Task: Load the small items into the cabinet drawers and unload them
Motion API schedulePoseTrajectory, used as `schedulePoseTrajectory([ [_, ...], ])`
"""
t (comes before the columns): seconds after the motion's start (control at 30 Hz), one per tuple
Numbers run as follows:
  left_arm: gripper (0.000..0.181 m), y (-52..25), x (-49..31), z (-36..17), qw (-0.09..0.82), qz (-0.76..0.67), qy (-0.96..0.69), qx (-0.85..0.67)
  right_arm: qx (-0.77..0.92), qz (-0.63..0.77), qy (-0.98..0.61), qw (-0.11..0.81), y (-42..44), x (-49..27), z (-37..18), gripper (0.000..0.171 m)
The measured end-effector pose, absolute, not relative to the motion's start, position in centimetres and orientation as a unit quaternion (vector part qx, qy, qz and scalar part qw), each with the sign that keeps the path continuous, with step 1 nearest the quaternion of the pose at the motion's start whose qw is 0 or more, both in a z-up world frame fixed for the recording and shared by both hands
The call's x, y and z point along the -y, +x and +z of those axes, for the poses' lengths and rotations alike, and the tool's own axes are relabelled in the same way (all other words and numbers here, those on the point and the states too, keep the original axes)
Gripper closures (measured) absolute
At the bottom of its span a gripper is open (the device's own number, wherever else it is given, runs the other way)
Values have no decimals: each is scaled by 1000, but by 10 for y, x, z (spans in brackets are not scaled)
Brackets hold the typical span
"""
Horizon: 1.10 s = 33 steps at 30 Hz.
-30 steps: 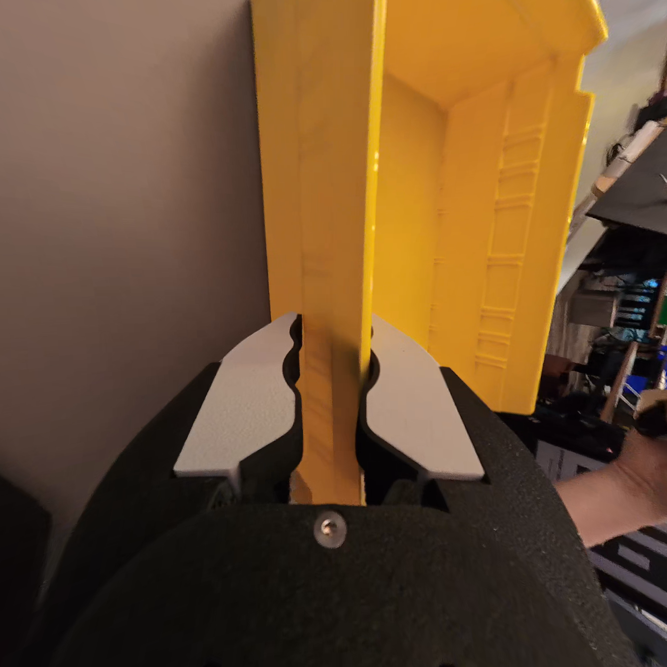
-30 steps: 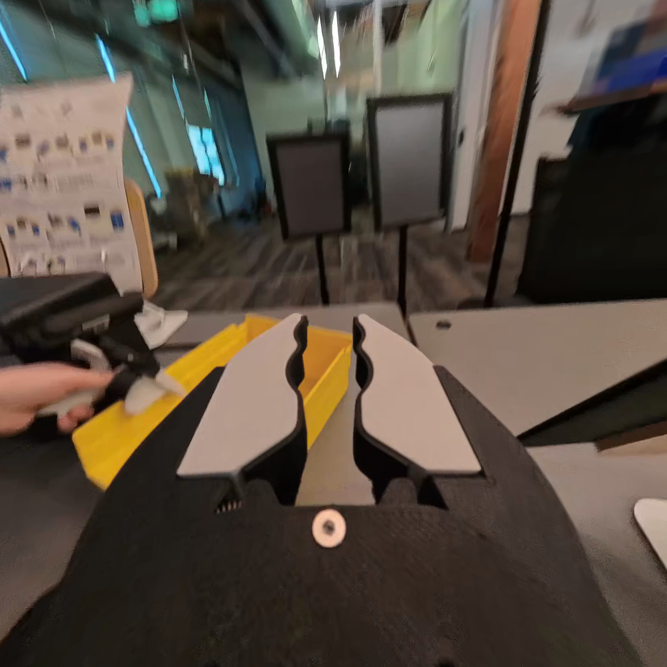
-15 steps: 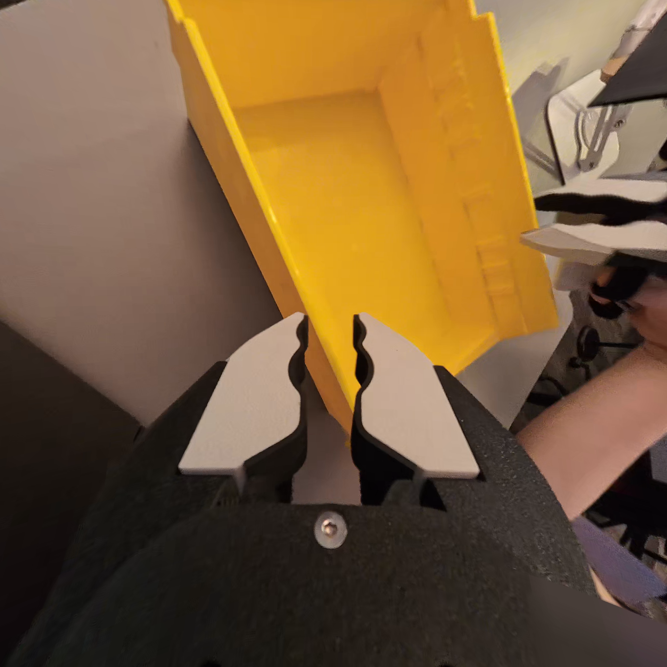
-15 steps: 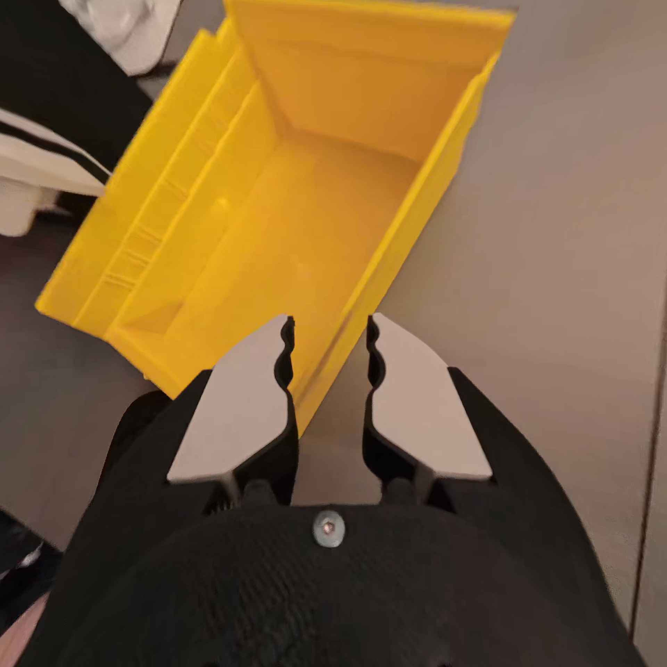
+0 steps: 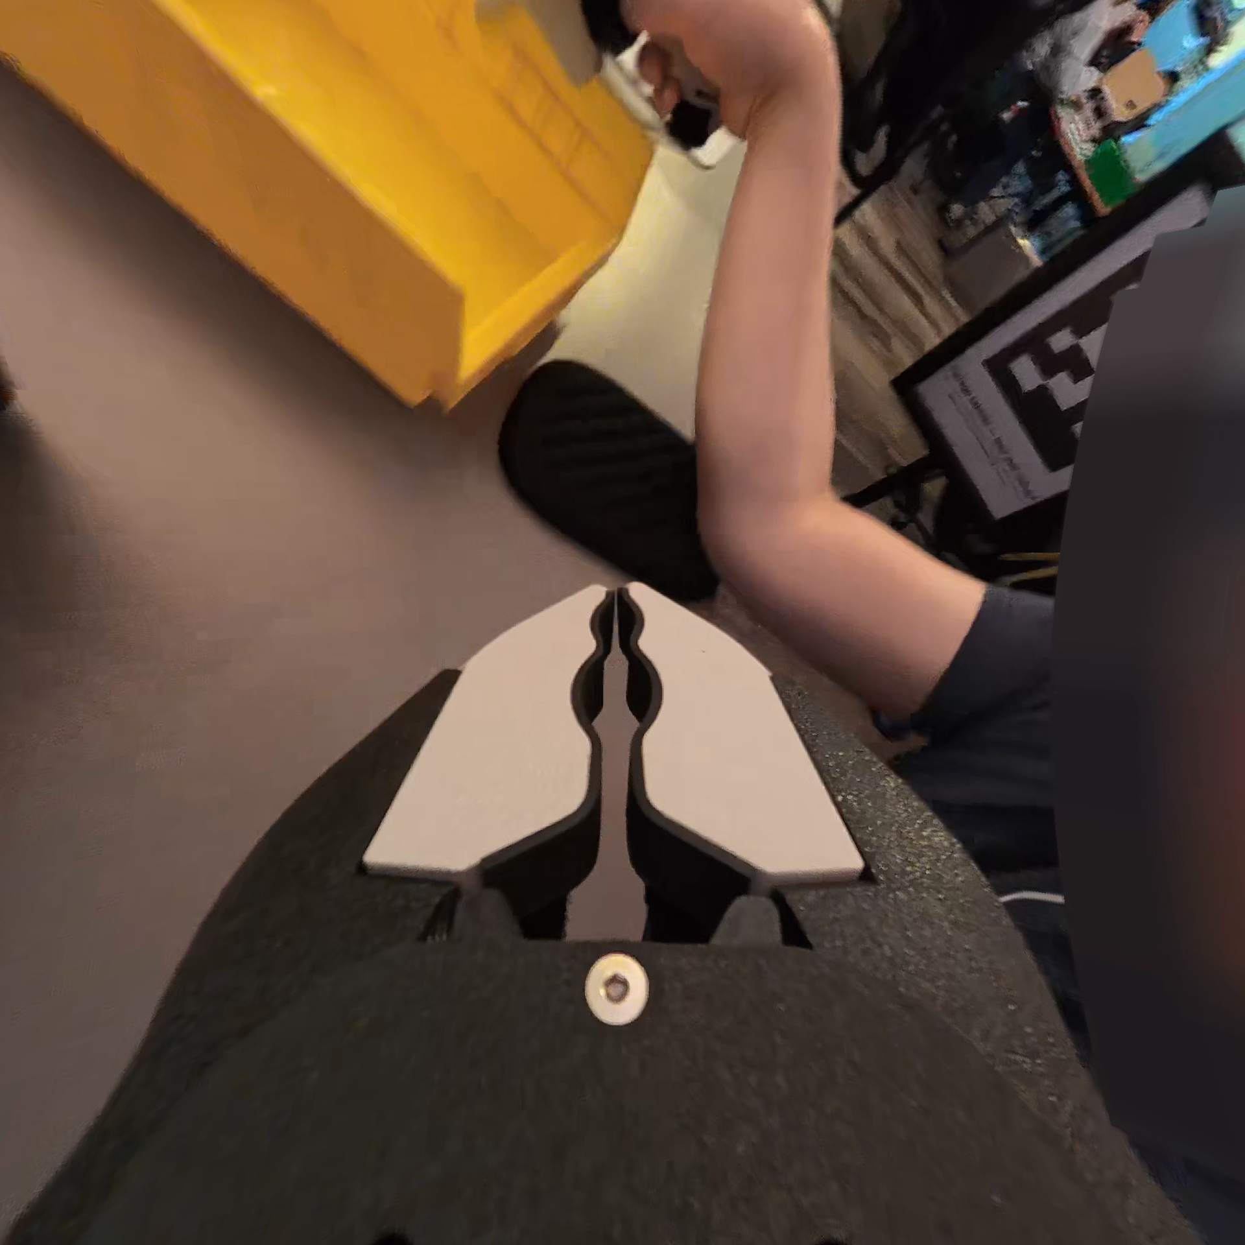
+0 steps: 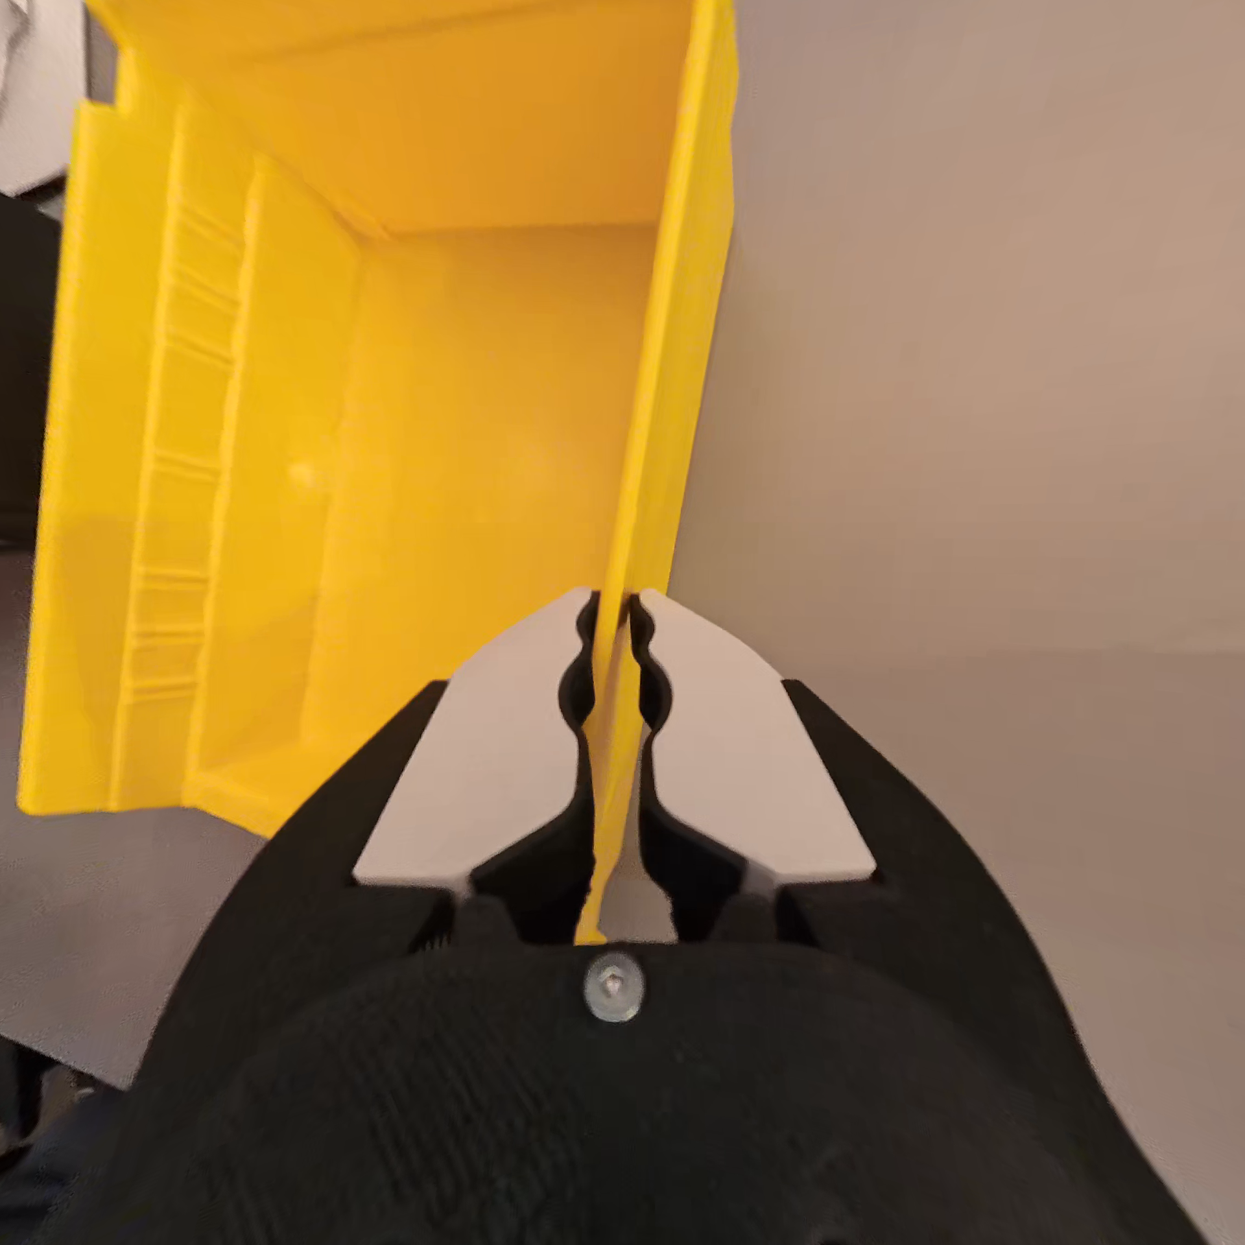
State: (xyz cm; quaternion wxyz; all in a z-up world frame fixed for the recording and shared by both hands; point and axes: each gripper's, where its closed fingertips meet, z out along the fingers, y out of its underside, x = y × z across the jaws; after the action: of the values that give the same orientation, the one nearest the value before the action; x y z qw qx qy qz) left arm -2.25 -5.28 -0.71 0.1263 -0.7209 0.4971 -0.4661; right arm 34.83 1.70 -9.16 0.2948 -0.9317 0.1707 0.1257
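A yellow plastic drawer bin [image 6: 418, 418] lies on the grey table, its inside empty. My right gripper [image 6: 613, 596] is shut on the bin's right side wall [image 6: 674, 404], one pad on each face of it. In the left wrist view the same bin [image 5: 323, 168] sits at the upper left. My left gripper [image 5: 616, 591] is shut with nothing between its fingertips, away from the bin over the grey table [image 5: 202, 606]. The right gripper's black body [image 5: 593, 471] and the person's arm [image 5: 775, 404] show beyond it.
A framed black-and-white marker board [image 5: 1031, 418] stands at the right of the left wrist view, with cluttered shelves behind it. The table's edge [image 6: 101, 1051] runs at the lower left of the right wrist view, with a dark object [image 6: 27, 370] left of the bin. The grippers' ends are close to 40 cm from one another.
My left gripper let go of the bin's wall, drew back and shut on nothing. My right gripper swung down to the bin, opened, then shut on its right side wall.
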Motion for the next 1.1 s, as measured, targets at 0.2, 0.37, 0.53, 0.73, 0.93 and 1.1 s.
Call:
schedulePoseTrajectory([
  [0.2, 181, -154, -24, -26, 257, -366, -808, -384, -170, 122, -931, 300, 346, -31, -92, 164],
  [0.37, 159, -293, -95, -16, 361, -201, -875, -252, -144, 112, -937, 299, 345, -29, -92, 163],
  [0.53, 134, -407, -129, -15, 382, -30, -912, -149, -156, 136, -900, 384, 356, -33, -65, 151],
  [0.73, 117, -453, -142, -59, 302, 10, -949, -92, -185, 169, -846, 471, 364, -31, -29, 151],
  [0.93, 129, -451, -148, -71, 266, -63, -958, -83, -162, 156, -895, 385, 353, -19, -58, 150],
  [1.1, 152, -452, -151, -78, 181, -57, -975, -118, -100, 124, -947, 280, 334, -11, -91, 153],
])
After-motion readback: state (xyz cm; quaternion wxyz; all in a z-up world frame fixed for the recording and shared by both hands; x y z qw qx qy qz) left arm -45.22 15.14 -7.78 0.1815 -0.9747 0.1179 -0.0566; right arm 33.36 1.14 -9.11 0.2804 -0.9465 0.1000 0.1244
